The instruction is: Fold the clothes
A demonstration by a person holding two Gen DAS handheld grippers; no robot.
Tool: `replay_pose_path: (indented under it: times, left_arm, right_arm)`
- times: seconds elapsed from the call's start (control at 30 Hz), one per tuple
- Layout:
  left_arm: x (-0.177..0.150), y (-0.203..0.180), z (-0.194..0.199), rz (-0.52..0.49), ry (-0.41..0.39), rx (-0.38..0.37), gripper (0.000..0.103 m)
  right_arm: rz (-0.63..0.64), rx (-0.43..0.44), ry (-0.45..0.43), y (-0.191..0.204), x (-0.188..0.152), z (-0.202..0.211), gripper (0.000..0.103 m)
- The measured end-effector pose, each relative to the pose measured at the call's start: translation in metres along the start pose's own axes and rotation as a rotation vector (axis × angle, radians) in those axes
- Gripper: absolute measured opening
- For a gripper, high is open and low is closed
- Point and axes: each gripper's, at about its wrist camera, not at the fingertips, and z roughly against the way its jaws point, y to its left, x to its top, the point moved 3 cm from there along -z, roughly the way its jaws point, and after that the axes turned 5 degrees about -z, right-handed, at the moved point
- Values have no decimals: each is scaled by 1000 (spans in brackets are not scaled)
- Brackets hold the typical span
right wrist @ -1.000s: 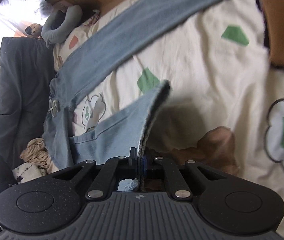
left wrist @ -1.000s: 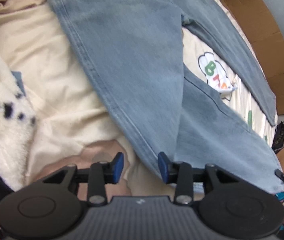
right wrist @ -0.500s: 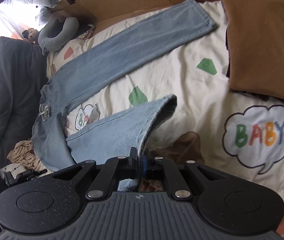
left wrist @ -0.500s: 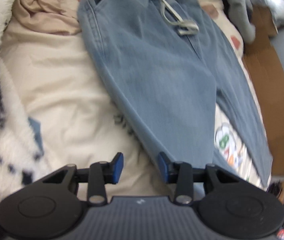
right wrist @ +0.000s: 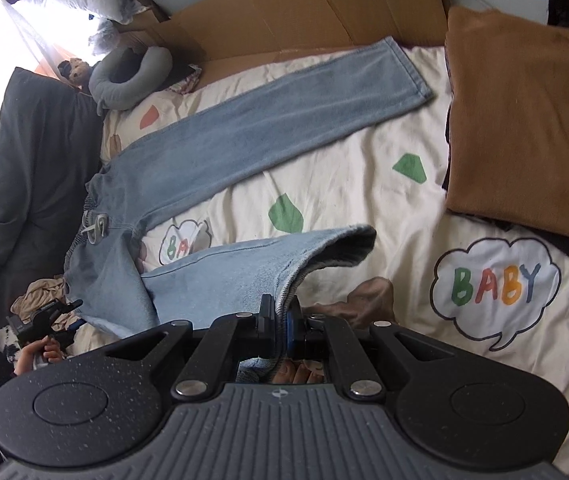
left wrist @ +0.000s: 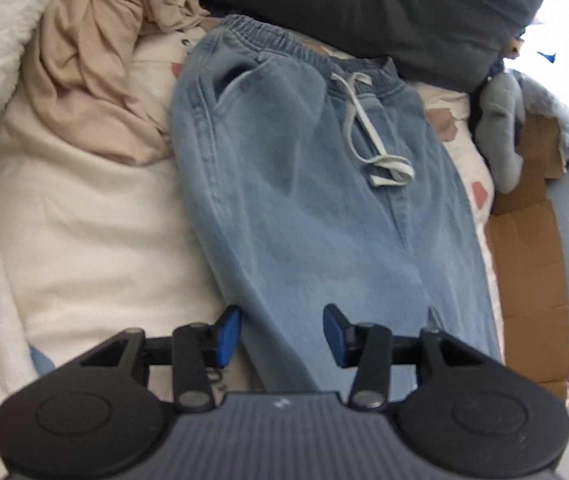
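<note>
The right gripper (right wrist: pixel 280 320), jaws clenched on one leg hem of the jeans (right wrist: pixel 244 120), has lifted it clear of the bed (right wrist: pixel 364 184), so the leg-over-leg fold is starting. The left gripper (left wrist: pixel 281 330), jaws released and just widening with nothing pinched, has swung up toward the waistband. The left view alone shows the drawstring (left wrist: pixel 364 128); the right alone shows both legs, splayed apart

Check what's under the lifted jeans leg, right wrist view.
Under the lifted leg shows cream bedsheet with part of a "BABY" cloud print and a brown patch. The rest there is covered by denim.
</note>
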Motion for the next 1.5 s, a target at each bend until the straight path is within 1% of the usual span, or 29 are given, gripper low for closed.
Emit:
replay_pose_path:
  times: [0.03,0.07,0.1,0.13,0.17,0.27,0.33,0.5,0.77,0.9,1.0,1.17,1.4,1.5]
  left_arm:
    - [2,0,0,0,2,2,34]
    - [4,0,1,-1,5,4,16]
    - [6,1,1,-1,7,6,11]
    - [8,1,2,-3,8,6,10]
    - [10,0,6,-10,4,-3,6]
    - [16,-10,18,-59,-19,-32,5]
    - [22,-16,26,-67,-49,-43,5]
    - [34,-28,47,-89,-72,-77,4]
    - [47,-43,60,-89,-99,-101,4]
    - [47,-42,63,-91,-99,-105,4]
    - [41,-35,62,-99,-76,-88,4]
    - [27,-20,50,-111,-30,-38,4]
    - [12,0,30,-134,23,22,4]
    - [8,4,23,-142,40,37,4]
  right_arm:
    - [5,1,-4,3,1,3,3]
    - [10,2,-9,6,2,7,3]
    - [14,3,-14,9,3,10,3]
    - [19,6,-18,12,4,14,3]
    - [24,12,-25,15,6,18,3]
    - [44,29,-52,27,11,31,3]
    - [58,39,-71,35,15,41,3]
    - [105,85,-137,62,27,71,3]
    - [214,152,-225,112,48,112,3]
    - [260,173,-245,126,52,127,3]
    - [237,147,-210,112,47,118,3]
    - [140,78,-103,62,23,79,3]
    - [-6,-16,54,-10,-33,11,3]
    - [-52,-43,104,-34,-57,-12,3]
